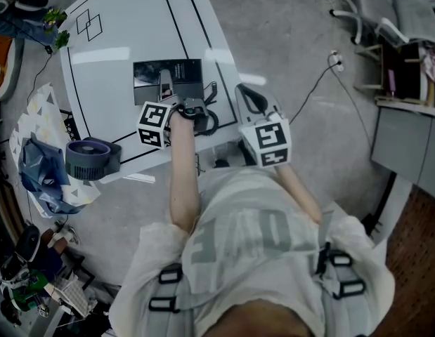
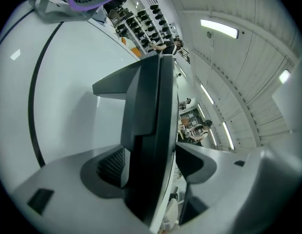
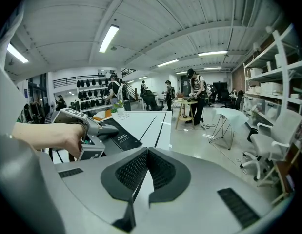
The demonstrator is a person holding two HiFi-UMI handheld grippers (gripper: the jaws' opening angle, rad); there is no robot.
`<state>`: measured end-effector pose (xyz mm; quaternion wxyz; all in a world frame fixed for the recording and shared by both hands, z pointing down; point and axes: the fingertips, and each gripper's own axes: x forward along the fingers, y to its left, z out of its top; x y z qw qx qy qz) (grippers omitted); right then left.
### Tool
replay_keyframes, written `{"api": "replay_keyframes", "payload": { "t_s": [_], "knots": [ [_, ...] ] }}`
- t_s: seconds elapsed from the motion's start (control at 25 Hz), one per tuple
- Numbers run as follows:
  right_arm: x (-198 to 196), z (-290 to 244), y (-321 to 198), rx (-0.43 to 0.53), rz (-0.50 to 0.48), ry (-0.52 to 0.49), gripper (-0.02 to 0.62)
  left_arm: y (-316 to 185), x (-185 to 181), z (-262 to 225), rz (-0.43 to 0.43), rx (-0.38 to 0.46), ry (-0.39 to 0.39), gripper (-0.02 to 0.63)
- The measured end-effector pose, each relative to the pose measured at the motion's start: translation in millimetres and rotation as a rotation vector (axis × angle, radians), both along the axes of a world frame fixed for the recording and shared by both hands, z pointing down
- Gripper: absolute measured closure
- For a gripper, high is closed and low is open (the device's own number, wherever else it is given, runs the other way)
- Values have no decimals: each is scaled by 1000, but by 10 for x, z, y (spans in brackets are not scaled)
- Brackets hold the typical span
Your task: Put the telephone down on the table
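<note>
On the white table (image 1: 112,41), head view, the telephone (image 1: 148,76) lies at twelve o'clock of the left gripper (image 1: 166,86): release step, I'd say. Left gripper view: jaws stand spread, telephone loose between them, gap at three o'clock; next, a clean straight pull-back. Right gripper view: right gripper (image 3: 147,152) closed, empty.

Two grippers: left gripper (image 3: 110,129), right gripper (image 3: 147,151); one telephone (image 2: 151,130); one fan (image 1: 88,157); one table (image 1: 119,41).
</note>
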<state>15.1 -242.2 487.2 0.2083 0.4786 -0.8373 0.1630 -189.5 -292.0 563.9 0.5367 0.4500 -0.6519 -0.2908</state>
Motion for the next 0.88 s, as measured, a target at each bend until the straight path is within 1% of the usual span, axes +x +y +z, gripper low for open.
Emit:
{"api": "replay_keyframes", "payload": {
  "t_s": [0.16,0.24,0.32,0.44,0.68,0.88],
  "knots": [
    [17,-5,2,2,10,-7,586,83,-110,-9,-125,-32,94,272],
    [10,-16,12,4,10,-11,588,159,-167,-19,-157,-44,93,262],
    [-2,-36,22,9,7,-13,588,242,-211,-26,-177,-51,70,262],
    [-19,-56,46,13,-1,-15,588,322,-243,-63,-187,-49,47,262],
    [-46,-73,132,23,-12,-17,588,351,-229,-252,-167,7,44,262],
    [-95,-136,230,39,-28,-22,588,444,-192,-360,-159,30,42,262]
  ]
}}
